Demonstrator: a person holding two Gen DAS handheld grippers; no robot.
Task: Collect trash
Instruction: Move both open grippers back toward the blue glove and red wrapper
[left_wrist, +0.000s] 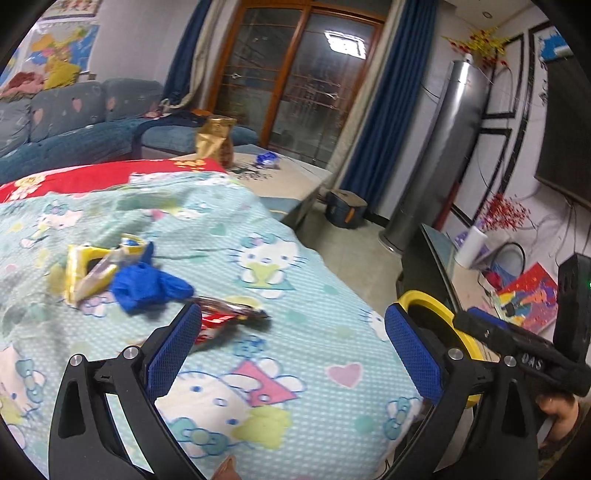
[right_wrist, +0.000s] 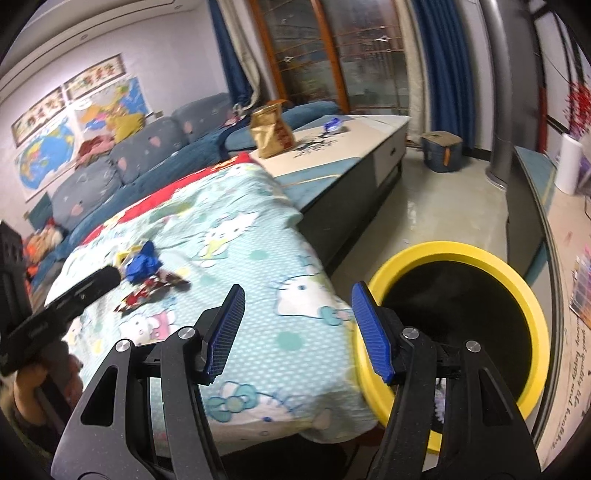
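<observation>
Both grippers, left gripper (left_wrist: 291, 347) and right gripper (right_wrist: 297, 332), stand open and empty. Step in hand: approach. Next, close on the red wrapper (left_wrist: 225, 319) just ahead of the left gripper's left finger, then carry it to the yellow-rimmed bin (right_wrist: 532, 306) at right.

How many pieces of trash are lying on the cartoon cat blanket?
3, clustered together: a yellow plastic wrapper farthest left, a crumpled blue glove beside it, and a red foil wrapper nearest the bin. Blur may hide smaller scraps.

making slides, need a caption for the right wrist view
Open hand-held gripper over a cartoon blanket, wrappers ahead, yellow bin to its right.
</observation>
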